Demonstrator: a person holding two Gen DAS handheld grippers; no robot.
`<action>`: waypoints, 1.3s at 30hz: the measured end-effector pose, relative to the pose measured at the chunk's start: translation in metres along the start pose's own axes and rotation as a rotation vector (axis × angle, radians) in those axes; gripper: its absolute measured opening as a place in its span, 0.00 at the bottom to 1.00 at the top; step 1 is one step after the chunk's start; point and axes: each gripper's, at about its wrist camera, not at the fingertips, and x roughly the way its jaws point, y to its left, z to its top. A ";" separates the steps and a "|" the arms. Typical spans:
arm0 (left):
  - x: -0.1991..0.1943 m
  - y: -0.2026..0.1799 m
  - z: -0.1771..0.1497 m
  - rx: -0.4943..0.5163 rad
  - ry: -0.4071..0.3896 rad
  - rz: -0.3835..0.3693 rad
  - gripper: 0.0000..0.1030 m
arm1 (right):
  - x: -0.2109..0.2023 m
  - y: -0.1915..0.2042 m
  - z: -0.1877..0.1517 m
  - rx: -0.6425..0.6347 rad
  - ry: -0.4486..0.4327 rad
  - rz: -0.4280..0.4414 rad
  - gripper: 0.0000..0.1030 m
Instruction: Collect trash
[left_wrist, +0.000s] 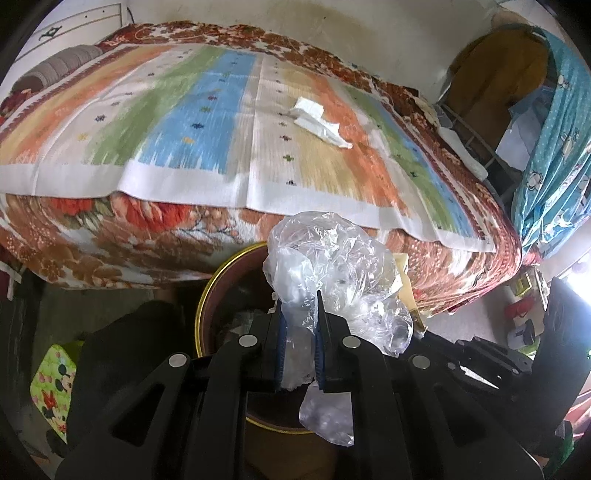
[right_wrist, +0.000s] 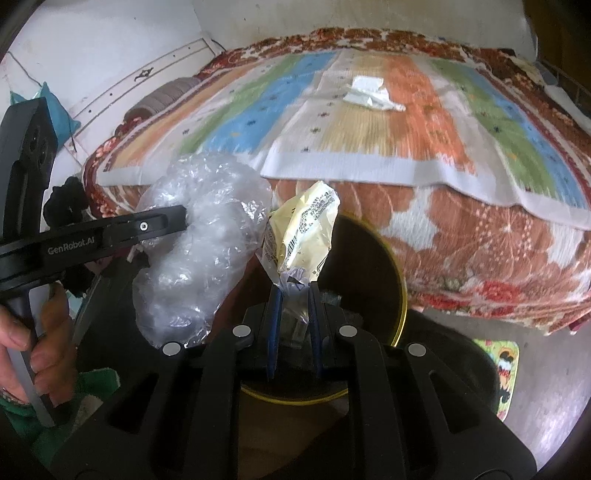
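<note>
My left gripper (left_wrist: 300, 306) is shut on a crumpled clear plastic bag (left_wrist: 332, 269) and holds it over a round brown bin with a gold rim (left_wrist: 207, 295). The bag also shows in the right wrist view (right_wrist: 199, 251), with the left gripper (right_wrist: 177, 218) clamped on it. My right gripper (right_wrist: 293, 295) is shut on a cream-yellow printed wrapper (right_wrist: 303, 229) above the same bin (right_wrist: 400, 295). A white crumpled tissue (left_wrist: 317, 120) lies on the striped cloth on the bed; it also shows in the right wrist view (right_wrist: 371, 94).
The bed (left_wrist: 110, 229) with a floral blanket and striped cloth (left_wrist: 207, 122) stands right behind the bin. A cartoon-print mat (left_wrist: 51, 387) lies on the floor at left. A blue curtain (left_wrist: 554, 155) and cluttered shelf stand at right.
</note>
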 end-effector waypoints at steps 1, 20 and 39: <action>0.003 0.001 -0.001 -0.005 0.008 0.001 0.11 | 0.002 0.000 -0.001 0.003 0.009 0.000 0.12; 0.056 0.021 -0.015 -0.075 0.138 0.054 0.11 | 0.054 -0.014 -0.016 0.100 0.138 -0.035 0.12; 0.104 0.026 -0.005 -0.096 0.230 0.095 0.18 | 0.099 -0.026 -0.016 0.165 0.253 -0.049 0.25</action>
